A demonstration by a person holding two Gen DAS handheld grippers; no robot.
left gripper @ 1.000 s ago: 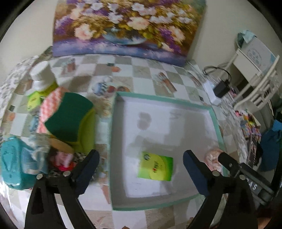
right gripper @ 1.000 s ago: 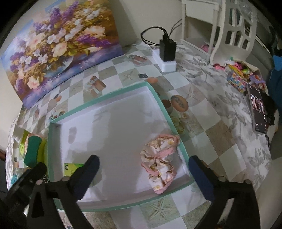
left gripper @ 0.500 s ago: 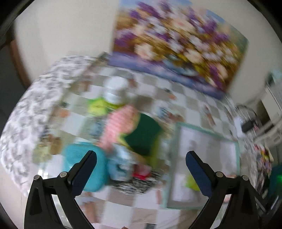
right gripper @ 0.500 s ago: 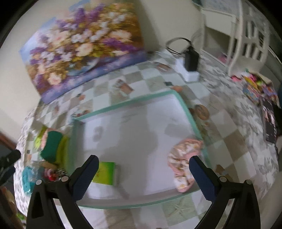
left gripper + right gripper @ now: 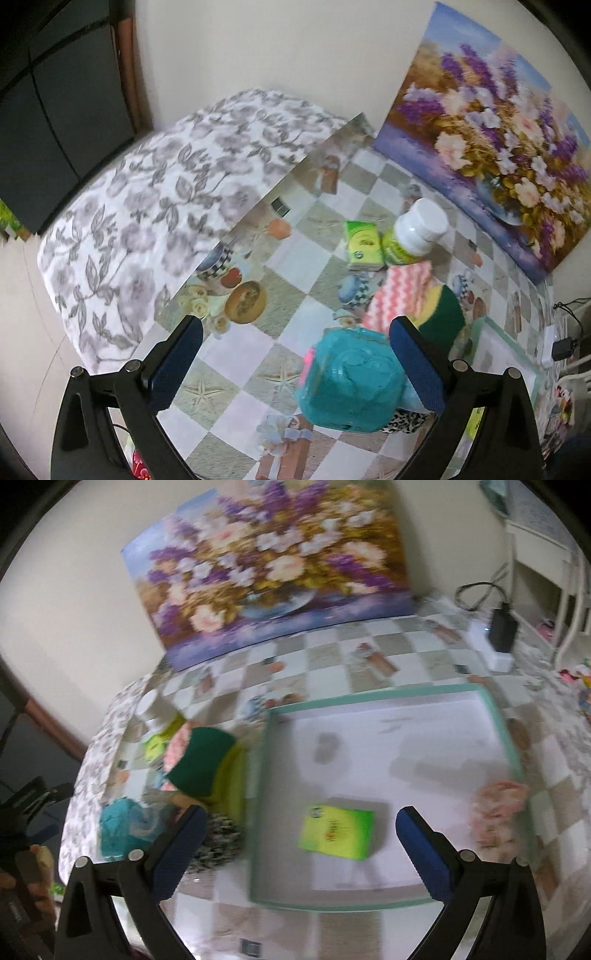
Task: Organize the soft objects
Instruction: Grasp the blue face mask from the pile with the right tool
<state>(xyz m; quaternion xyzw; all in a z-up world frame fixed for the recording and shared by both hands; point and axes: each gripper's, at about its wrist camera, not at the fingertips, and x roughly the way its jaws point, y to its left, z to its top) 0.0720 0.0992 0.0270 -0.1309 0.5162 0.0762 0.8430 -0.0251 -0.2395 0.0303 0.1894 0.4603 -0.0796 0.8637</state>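
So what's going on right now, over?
Both grippers, left and right, open, empty. Green packet and pink cloth in tray. Teal pouch waiting. Nothing blocking.

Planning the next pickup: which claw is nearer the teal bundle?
Left. The left claw hovers right over the teal bundle; the right claw sits by the tray.

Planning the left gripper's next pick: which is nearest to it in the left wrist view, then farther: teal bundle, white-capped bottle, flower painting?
1. Teal bundle, beside the left gripper, by its right finger.
2. White-capped bottle, mid-table.
3. Flower painting, against the wall.
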